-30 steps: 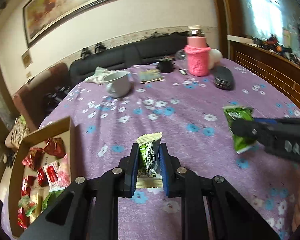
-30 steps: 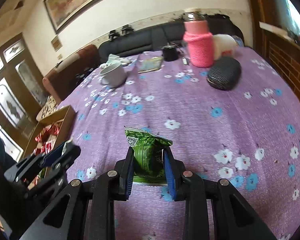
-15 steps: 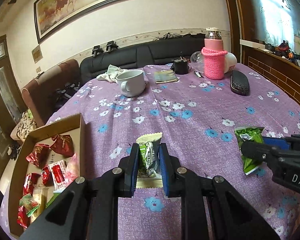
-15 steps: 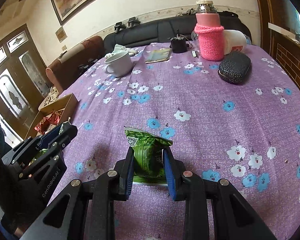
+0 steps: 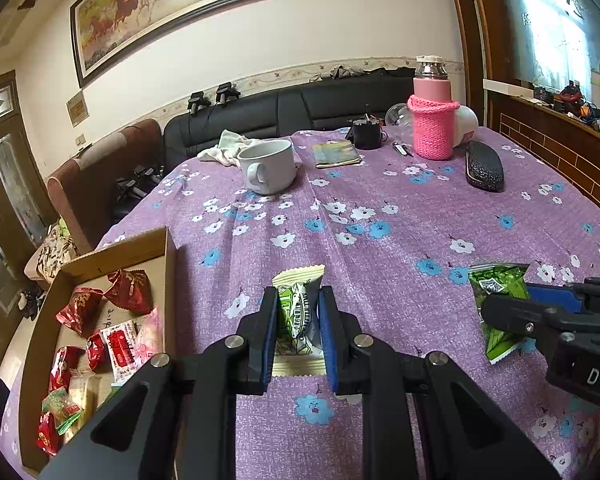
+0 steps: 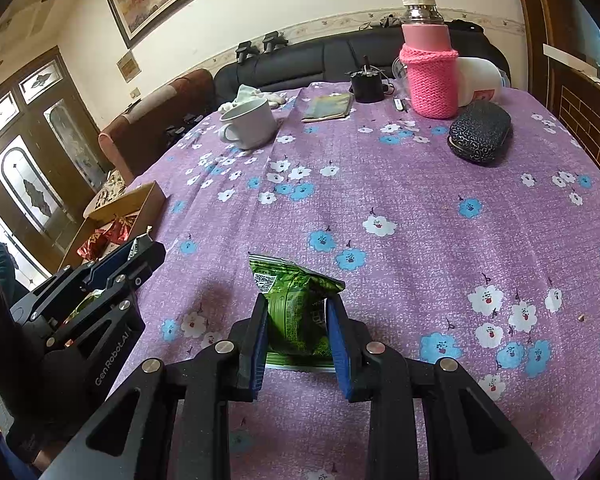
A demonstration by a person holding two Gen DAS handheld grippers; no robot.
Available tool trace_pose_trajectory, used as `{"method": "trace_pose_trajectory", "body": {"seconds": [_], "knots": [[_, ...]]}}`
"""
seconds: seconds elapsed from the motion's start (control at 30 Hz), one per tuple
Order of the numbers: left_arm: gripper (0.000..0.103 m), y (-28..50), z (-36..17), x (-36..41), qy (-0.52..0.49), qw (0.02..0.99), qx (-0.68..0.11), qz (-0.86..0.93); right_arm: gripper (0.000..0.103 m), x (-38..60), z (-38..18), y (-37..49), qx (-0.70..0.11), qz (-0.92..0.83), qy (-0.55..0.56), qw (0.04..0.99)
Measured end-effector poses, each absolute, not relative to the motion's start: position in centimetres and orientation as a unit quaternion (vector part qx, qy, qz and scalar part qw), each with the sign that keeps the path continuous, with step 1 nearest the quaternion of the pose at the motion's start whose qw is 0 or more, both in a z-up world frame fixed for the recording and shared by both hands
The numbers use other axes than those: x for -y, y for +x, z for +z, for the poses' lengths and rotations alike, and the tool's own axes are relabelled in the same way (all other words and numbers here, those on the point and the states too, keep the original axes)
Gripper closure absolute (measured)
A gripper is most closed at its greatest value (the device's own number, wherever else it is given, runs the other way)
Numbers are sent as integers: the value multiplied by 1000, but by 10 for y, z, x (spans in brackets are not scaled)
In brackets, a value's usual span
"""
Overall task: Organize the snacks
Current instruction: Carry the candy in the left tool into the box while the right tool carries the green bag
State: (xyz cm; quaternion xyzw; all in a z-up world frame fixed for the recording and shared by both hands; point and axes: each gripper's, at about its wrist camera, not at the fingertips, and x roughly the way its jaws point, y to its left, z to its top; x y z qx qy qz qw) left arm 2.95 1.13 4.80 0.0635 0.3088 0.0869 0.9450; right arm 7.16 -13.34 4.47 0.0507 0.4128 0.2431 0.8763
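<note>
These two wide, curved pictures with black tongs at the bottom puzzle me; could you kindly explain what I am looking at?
There is no robot here: a person holds a two-fingered grabbing tool in each hand, and a fisheye camera on each tool looks along its fingers. One picture comes from the left gripper, which is shut on a cream and green snack packet. The other comes from the right gripper, shut on a green snack bag. Each tool also shows at the edge of the other's view. Below is a table under a purple flowered cloth, with a white mug, a pink bottle and a dark case. At the left, a cardboard box holds more snacks.
</note>
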Motion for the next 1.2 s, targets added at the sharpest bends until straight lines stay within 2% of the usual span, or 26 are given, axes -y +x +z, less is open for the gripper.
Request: {"method": "trace_pose_trajectory", "body": {"seconds": [0.7,0.93,1.2], "knots": [[84,20,60,-15,54,953,-283,95,73,134,53,66,-389,219,46,893],[84,-1,84,-24,31,960,-265,90,73,134,63,63,-389,215,68,893],[84,-34,99,-77,-7,958,-263,111,73,82,80,42,-396,266,64,877]]}}
